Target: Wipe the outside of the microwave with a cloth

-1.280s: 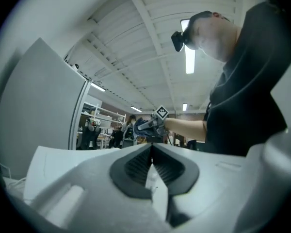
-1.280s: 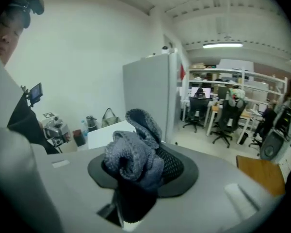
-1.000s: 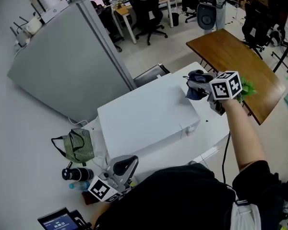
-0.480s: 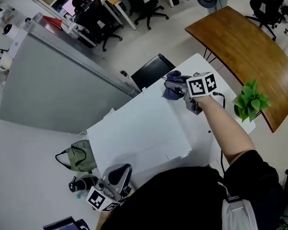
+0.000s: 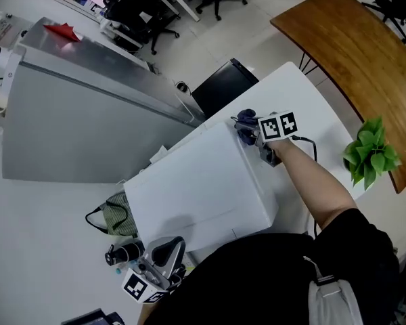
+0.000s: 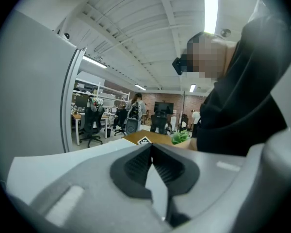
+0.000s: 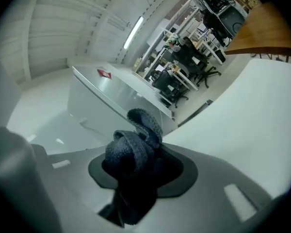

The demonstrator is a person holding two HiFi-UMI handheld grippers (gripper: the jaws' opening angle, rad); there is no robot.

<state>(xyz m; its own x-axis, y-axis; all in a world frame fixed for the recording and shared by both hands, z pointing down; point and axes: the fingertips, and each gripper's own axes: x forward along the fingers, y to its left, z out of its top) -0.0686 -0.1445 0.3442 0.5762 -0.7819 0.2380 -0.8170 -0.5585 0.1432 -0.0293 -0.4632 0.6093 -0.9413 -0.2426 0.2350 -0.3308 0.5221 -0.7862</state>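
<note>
The white table (image 5: 311, 93) runs across the middle of the frame, with the white microwave (image 5: 196, 188) on it. At lower left, the left gripper (image 5: 164, 249) has its jaws pressed together, empty. At the microwave's upper right corner, the right gripper (image 5: 252, 133) is clamped on the bunched dark blue cloth (image 5: 245, 122).

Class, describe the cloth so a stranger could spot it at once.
Find the white microwave on the table. At its far right corner the right gripper holds the cloth: a dark blue-grey bunched wad, unlike the green bag at the left.
</note>
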